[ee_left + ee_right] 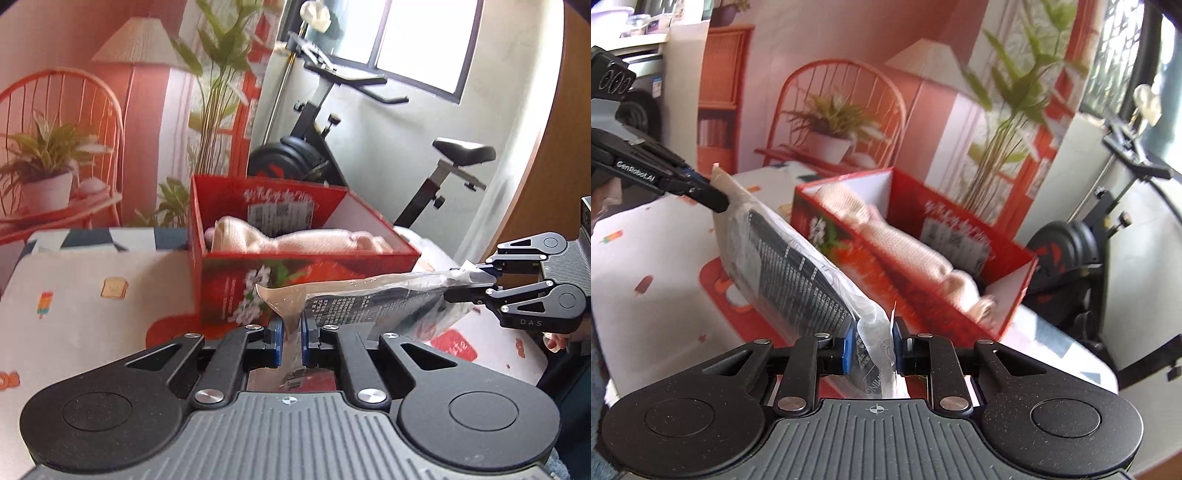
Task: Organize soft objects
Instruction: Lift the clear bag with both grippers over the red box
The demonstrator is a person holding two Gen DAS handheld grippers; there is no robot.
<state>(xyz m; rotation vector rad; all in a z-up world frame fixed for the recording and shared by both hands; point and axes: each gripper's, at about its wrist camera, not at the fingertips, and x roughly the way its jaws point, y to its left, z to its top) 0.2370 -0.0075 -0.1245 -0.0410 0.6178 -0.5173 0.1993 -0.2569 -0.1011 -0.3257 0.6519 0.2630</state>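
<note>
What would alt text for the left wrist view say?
Two handheld grippers, the left gripper and the right gripper, pinch opposite ends of a clear plastic packet above a patterned tablecloth. Behind it, a red box holds a pink towel.

Left hand-held gripper [291, 341]: jaws nearly together, blue pads [276, 341] pinching one end of a clear plastic packet [369, 299]. Right hand-held gripper [870, 347]: jaws clamped on the packet's opposite end. Both point downward at a slant, facing each other across the packet.
</note>
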